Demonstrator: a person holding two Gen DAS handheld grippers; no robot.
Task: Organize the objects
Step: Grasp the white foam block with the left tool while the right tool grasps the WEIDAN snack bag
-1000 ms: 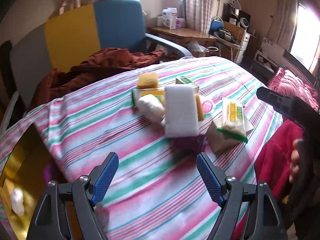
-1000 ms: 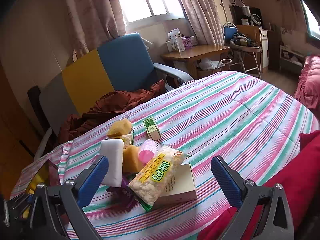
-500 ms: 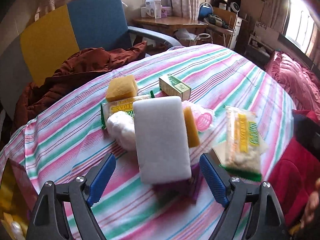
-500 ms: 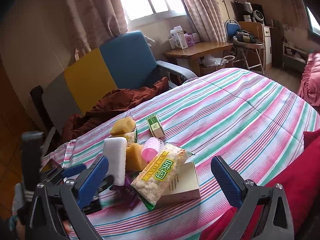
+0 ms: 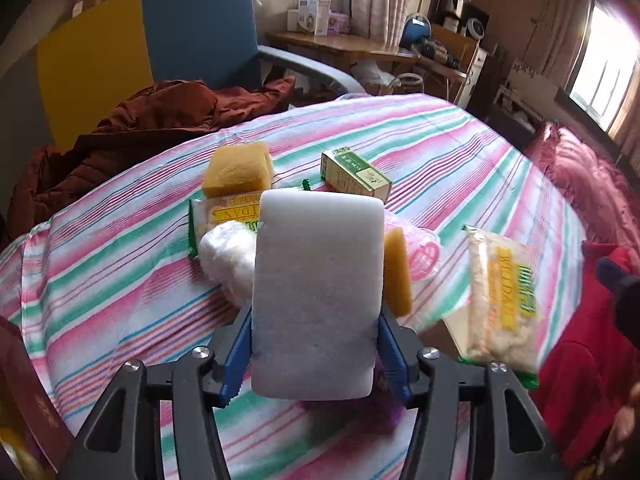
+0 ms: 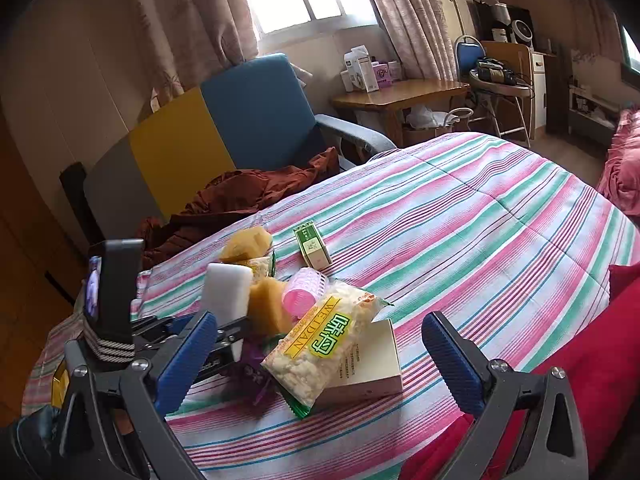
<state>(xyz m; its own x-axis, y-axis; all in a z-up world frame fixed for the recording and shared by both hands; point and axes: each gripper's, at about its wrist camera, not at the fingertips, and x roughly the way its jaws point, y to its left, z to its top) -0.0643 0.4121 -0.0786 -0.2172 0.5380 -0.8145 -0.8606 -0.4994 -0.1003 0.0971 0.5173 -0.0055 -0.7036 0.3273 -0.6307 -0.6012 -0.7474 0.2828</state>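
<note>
My left tool (image 5: 314,354) has just been closing; its jaws now pinch the white sponge (image 5: 316,296) atop the pile on the bed (image 5: 460,148). Next I'd lift it clear. Right tool (image 6: 320,360) hangs open, empty.

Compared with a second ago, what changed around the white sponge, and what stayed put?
The left gripper came forward and down to the white sponge; its jaws have just been closing and now press the sponge's sides. The right gripper stayed open, in place. The snack bag, pink roller and green box have not moved.
</note>
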